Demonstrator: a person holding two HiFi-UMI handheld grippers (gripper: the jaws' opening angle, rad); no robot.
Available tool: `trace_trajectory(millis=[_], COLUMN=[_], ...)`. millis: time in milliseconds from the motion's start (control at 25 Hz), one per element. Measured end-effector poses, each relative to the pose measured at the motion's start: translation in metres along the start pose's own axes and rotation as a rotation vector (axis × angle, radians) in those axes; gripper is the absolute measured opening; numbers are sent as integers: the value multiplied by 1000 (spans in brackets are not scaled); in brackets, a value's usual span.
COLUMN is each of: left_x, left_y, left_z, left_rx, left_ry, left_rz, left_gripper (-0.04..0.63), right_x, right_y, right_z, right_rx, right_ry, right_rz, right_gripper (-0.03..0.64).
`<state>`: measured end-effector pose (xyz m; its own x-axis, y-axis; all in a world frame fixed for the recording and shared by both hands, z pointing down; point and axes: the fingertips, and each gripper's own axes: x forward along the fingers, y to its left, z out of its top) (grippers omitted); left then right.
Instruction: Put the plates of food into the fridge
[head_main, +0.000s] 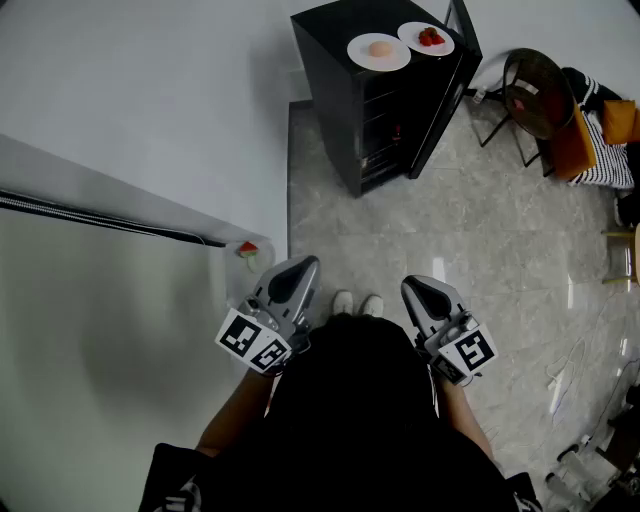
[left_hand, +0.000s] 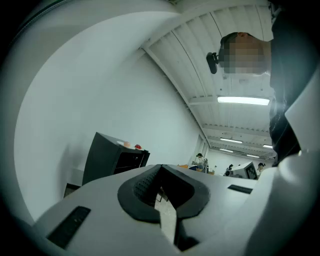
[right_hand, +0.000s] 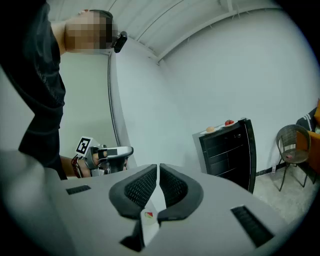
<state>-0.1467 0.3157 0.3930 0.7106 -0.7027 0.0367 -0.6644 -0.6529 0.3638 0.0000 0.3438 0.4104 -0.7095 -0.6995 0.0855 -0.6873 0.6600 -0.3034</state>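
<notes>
Plates of food are on top of the black fridge (head_main: 385, 115), which stands on the floor by the white wall (head_main: 150, 80), well ahead of me. The plate with a pale round piece (head_main: 379, 51) is on the left, and the plate with red pieces (head_main: 427, 38) is just beside it on the right, their rims close together. Both plates lie flat. My left gripper (head_main: 303, 264) is closed, its jaws meeting at the tips with nothing between them. My right gripper (head_main: 412, 285) is closed too, pads together and empty. I hold both low in front of my body, level, pointing toward the fridge and well apart from it. My shoes (head_main: 357, 302) show between the two grippers on the grey stone floor (head_main: 480, 230). To the right of the fridge stands a chair (head_main: 537, 95) with a round seat.
</notes>
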Motion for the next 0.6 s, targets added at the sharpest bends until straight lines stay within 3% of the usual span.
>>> trace_trajectory(millis=[360,600], left_x=[16,14], left_y=[-23,-33], left_z=[-16,-23], left_rx=[-15,0], left_ry=[27,19], left_rz=[18,79], left_gripper=[23,23], right_x=[-29,-42], right_y=[-9,-34], right_z=[-10,-12], right_rx=[43,45], right_ry=[51,-38], right_rz=[6,42], right_gripper=[35,35])
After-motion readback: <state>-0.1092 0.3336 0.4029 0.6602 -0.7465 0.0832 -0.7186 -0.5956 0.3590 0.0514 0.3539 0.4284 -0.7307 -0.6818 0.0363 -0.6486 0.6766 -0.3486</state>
